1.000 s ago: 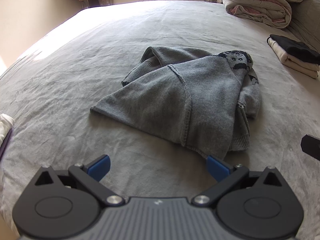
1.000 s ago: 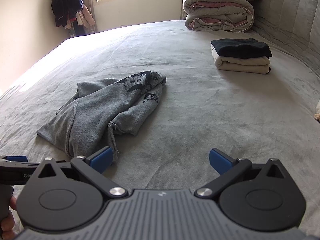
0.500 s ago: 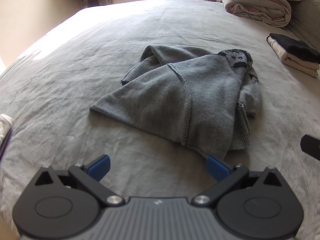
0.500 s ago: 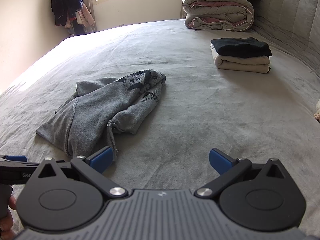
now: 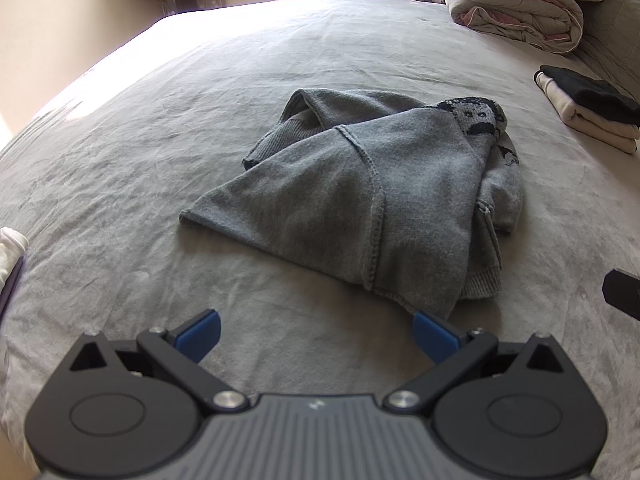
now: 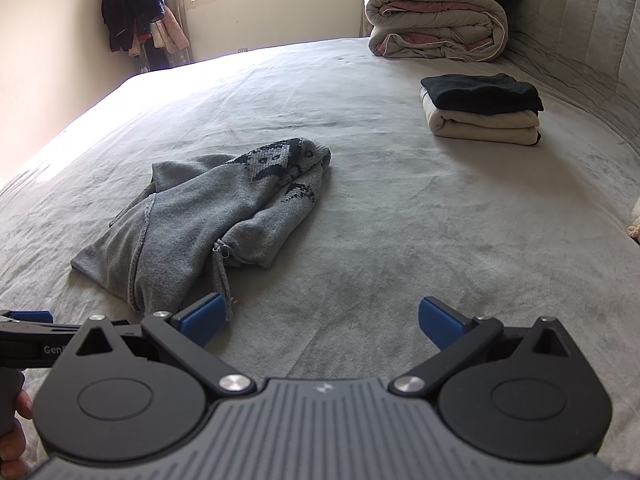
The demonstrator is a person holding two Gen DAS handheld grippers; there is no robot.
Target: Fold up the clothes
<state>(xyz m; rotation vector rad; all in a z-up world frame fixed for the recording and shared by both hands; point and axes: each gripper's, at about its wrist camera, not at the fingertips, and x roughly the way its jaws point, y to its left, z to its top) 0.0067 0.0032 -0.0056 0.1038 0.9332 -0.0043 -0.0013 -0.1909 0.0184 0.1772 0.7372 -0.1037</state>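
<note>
Grey knit sweater [image 5: 360, 196] with a dark patterned section, crumpled in a loose unfolded heap mid-bed [image 5: 160, 128]; folded black-and-cream clothes stack [image 6: 482, 110] lies well apart.

Left tool [image 5: 316, 334] gapes wide just short of the crumpled grey sweater [image 5: 372, 204], apparently not touching.

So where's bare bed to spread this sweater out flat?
Bare blanket lies between the grey sweater and the folded stack, and left of the sweater toward the sunlit edge. It is crowded at the head by the rolled duvet.
</note>
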